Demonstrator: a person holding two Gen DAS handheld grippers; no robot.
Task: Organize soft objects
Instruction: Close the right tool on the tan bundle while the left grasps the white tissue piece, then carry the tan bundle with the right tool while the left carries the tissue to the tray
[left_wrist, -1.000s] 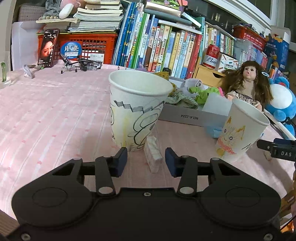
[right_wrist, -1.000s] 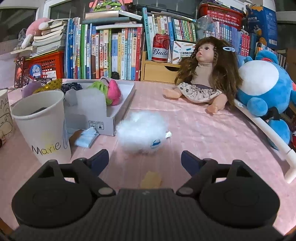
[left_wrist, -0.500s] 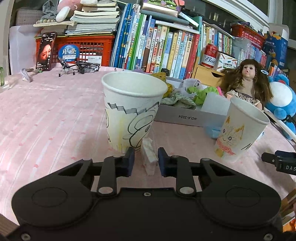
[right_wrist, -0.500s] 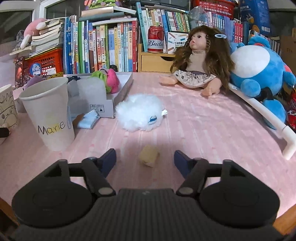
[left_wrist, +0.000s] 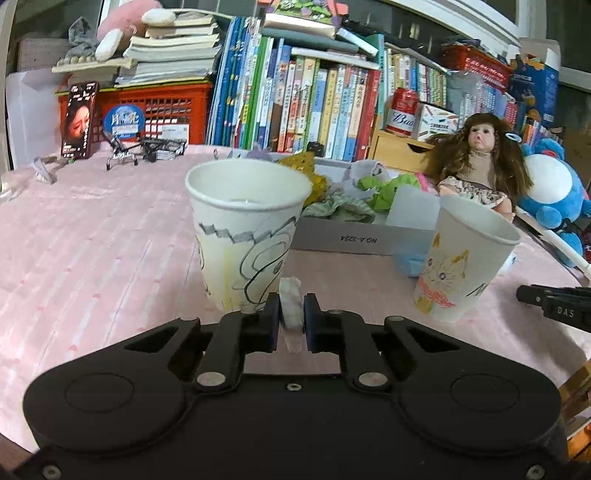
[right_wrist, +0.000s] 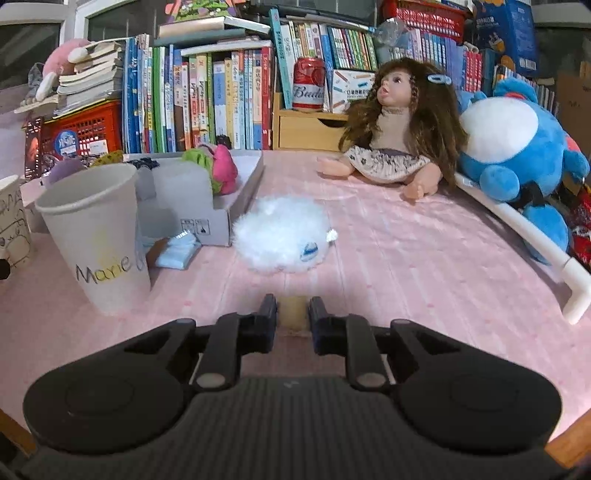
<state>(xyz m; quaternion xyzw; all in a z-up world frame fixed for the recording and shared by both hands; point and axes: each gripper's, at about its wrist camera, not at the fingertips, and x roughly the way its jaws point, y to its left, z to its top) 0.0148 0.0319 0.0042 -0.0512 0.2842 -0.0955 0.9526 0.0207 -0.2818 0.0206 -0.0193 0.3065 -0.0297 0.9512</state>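
My left gripper (left_wrist: 291, 314) is shut on a small white soft piece (left_wrist: 290, 304) that stands on the pink tablecloth just in front of a doodled paper cup (left_wrist: 245, 236). A second cup with a cat drawing (left_wrist: 463, 264) stands to the right. In the right wrist view my right gripper (right_wrist: 293, 314) is shut on a small tan foam block (right_wrist: 293, 312) lying on the cloth. Behind that block lies a white fluffy pompom (right_wrist: 282, 240). The cup marked "Marie" (right_wrist: 98, 236) stands to the left.
A grey cardboard tray (right_wrist: 238, 206) holds green, pink and yellow soft toys. A small blue packet (right_wrist: 177, 253) lies beside it. A doll (right_wrist: 397, 125) and a blue plush (right_wrist: 513, 147) sit at the right by a white bar (right_wrist: 532, 236). Books and red crates line the back.
Both grippers have shut: the left on the white piece, the right on the tan block. The right gripper drew back from the pompom so the block sits between its fingers.
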